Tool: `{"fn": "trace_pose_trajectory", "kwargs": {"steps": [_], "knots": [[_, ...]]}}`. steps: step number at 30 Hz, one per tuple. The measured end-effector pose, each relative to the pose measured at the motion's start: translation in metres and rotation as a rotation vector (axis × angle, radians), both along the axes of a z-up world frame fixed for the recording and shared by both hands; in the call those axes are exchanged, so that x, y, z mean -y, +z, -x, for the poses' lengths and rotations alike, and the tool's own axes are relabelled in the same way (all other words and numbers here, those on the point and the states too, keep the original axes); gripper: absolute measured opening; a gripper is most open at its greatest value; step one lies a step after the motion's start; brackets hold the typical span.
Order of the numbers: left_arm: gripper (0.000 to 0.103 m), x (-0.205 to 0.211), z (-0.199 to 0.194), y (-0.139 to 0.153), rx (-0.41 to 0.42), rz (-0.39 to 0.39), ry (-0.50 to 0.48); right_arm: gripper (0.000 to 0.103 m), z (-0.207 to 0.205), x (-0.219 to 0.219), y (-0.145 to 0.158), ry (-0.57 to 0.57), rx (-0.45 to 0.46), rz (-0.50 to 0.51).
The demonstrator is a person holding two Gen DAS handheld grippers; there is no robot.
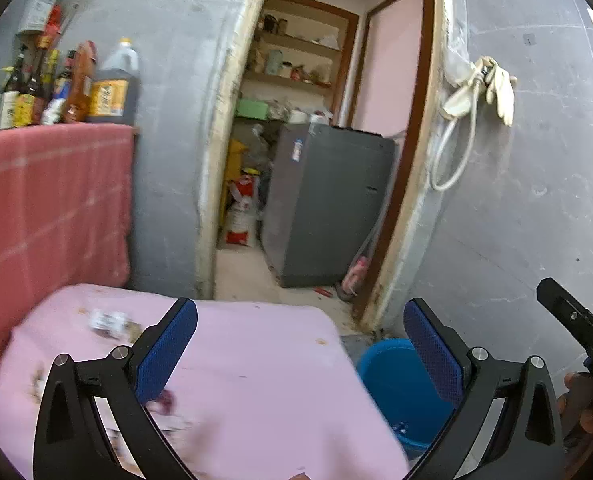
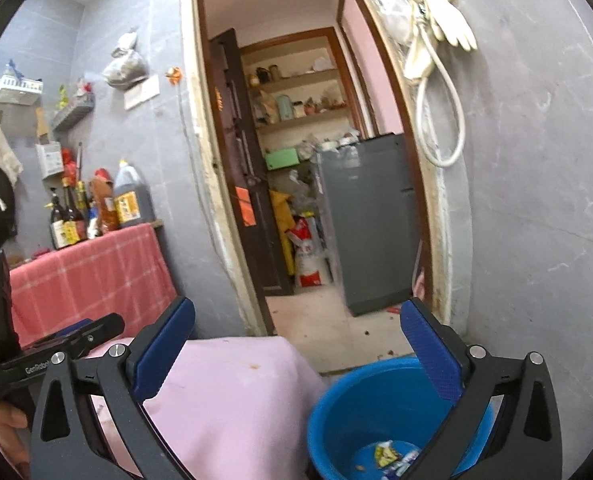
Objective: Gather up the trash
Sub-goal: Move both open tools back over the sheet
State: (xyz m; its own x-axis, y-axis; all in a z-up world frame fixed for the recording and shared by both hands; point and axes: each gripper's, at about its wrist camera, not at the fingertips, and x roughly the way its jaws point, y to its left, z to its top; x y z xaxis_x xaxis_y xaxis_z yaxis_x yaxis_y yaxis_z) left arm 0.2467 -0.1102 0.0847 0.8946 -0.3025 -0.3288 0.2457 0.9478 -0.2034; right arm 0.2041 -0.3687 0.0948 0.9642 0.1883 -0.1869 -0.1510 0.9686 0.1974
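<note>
Blue-padded black fingers of the left gripper [image 1: 300, 340] stood wide apart with nothing between them, above a pink cloth-covered table [image 1: 256, 380] strewn with blurred paper scraps [image 1: 110, 322]. Likewise spread and empty, the right gripper [image 2: 296, 340] hung over a round blue plastic bucket [image 2: 336, 412] beside the table, crumpled wrappers [image 2: 388, 454] at its bottom.

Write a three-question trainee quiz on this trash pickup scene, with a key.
1. True or false: the blue bucket already holds wrappers.
2. Which gripper is over the bucket: A left, B right?
3. Fill in: the scraps still to collect lie on the ____ cloth.

Key: 1 true. 2 B. 3 pink.
</note>
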Motion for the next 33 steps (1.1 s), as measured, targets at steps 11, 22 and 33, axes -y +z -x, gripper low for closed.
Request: {"fn": "trace_pose_trajectory", "kwargs": {"steps": [11, 22, 33], "knots": [[0.101, -0.08, 0.034, 0.006, 0.047, -0.033, 0.145, 0.103, 0.003, -0.069, 0.004, 0.109, 0.037, 0.001], [0.101, -0.146, 0.047, -0.018, -0.001, -0.057, 0.295, 0.103, -0.008, -0.129, -0.022, 0.206, -0.02, 0.044], [0.101, -0.173, 0.025, -0.073, -0.187, -0.089, 0.307, 0.103, -0.046, -0.179, -0.068, 0.339, -0.273, 0.205]]}}
